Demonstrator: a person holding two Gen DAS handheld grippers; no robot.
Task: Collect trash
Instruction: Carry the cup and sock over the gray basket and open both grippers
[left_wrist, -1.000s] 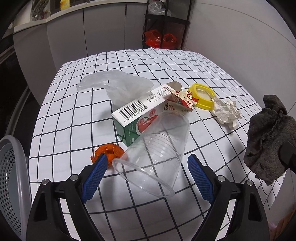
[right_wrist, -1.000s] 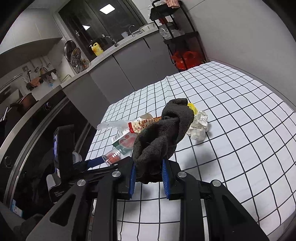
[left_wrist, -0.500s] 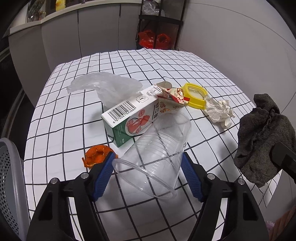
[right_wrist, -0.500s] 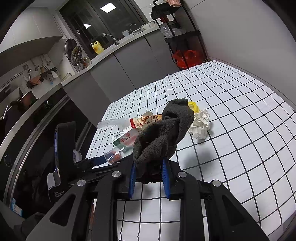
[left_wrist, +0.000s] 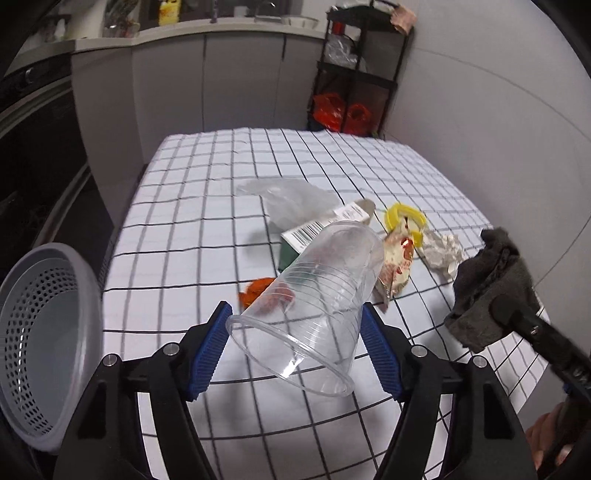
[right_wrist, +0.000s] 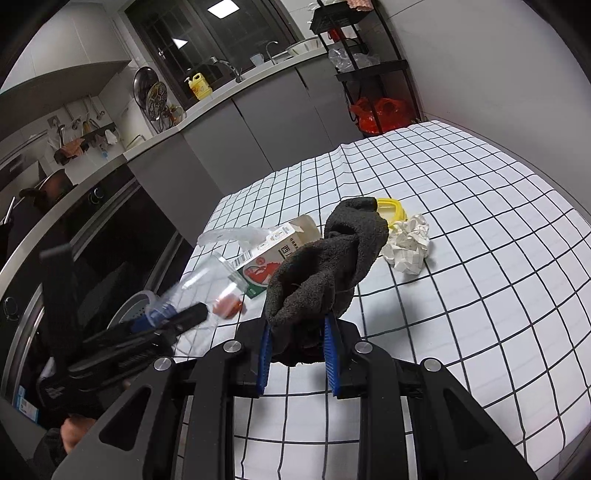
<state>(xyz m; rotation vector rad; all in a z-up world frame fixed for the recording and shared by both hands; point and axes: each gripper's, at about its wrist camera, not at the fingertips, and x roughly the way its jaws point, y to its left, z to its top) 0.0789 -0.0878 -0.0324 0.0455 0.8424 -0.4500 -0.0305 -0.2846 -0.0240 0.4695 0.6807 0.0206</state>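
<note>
My left gripper (left_wrist: 295, 345) holds a clear plastic cup (left_wrist: 314, 295) between its blue pads (left_wrist: 208, 350), the cup lying on its side with the open rim toward the camera and lifted clear of the checked tablecloth (left_wrist: 207, 206). The jaws stand fairly wide, pressed against the cup's walls. To the left of this gripper, past the table edge, is a grey perforated basket (left_wrist: 79, 291), its mouth tilted toward the view.

My right gripper (right_wrist: 297, 354) is narrow and clamps a dark grey cloth (right_wrist: 328, 266), which stands bunched up above the pads.

On the tablecloth, beyond the cup: a green-and-white carton (right_wrist: 269, 258) lying flat, barcode upward; a crumpled clear plastic bag (left_wrist: 291, 199) behind it; a printed snack wrapper (left_wrist: 395, 262) just right of the carton; a yellow plastic ring (left_wrist: 404, 218) touching the wrapper's far end; a crumpled white paper (right_wrist: 408, 245) beside the ring. An orange scrap (left_wrist: 255, 290) lies near the carton's near end, partly seen through the cup.

Background: grey cabinets (right_wrist: 266, 122), a black shelf rack (left_wrist: 356, 66) with red bags (left_wrist: 341, 112) at its foot.
</note>
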